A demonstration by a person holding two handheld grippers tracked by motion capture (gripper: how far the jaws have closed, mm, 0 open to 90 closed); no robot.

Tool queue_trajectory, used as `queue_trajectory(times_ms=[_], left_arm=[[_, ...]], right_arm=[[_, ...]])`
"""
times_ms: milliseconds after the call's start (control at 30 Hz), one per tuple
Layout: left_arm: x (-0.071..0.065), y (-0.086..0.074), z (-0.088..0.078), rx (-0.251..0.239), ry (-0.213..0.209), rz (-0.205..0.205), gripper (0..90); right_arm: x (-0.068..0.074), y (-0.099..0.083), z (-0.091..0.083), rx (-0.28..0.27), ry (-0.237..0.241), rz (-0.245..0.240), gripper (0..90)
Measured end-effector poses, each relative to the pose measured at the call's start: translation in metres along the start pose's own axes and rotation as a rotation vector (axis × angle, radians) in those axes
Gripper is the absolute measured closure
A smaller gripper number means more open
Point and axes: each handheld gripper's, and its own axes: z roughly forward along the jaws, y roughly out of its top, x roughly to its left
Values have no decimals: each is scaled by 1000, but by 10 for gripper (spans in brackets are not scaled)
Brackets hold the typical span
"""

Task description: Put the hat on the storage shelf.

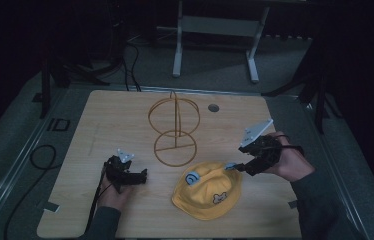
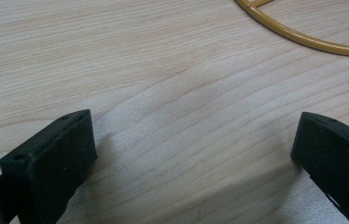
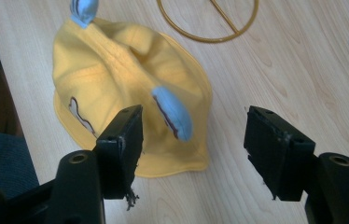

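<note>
A yellow bucket hat (image 1: 206, 190) with two pale blue ears lies flat on the wooden table (image 1: 105, 115), near its front edge. One blue ear (image 3: 172, 113) sticks up from the hat (image 3: 116, 84) just ahead of my right gripper (image 3: 193, 135), which is open and holds nothing. That gripper (image 1: 238, 166) hovers at the hat's right rim. A gold wire stand (image 1: 174, 131) with a ring base and a round hoop on a post rises behind the hat. My left gripper (image 1: 142, 176) rests low on the table left of the hat, open and empty (image 2: 193, 149).
The stand's ring base (image 2: 303, 37) curves across the top right of the left gripper view. A round grey grommet (image 1: 213, 107) sits in the tabletop at the back right. A black cable (image 1: 42, 155) loops on the grey floor to the left. A white desk frame (image 1: 215, 30) stands beyond.
</note>
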Motion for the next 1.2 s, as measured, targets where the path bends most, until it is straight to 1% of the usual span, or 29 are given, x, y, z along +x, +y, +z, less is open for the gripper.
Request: queue_trajectory(times_ms=[100,467,733,867,1000,1067,1200], left_arm=[[0,0,0,-1,0,-1,0],[0,0,0,1,-1,0,0],[0,0,0,0,0,0,0],[0,0,0,1,-1,1,0],[0,0,0,1,-1,1,0],[0,0,0,1,-1,0,0],[0,0,0,1,-1,1,0]], right_arm=[[3,8,4,-2,14,-22,370],[10,22,23,46,45,-73,370],[16,28,37,75,68,-93,374],[19,31,44,78,78,-111,383],[21,33,49,89,87,-112,400],[22,34,53,103,98,-122,426],[24,35,58,113,109,-133,432]])
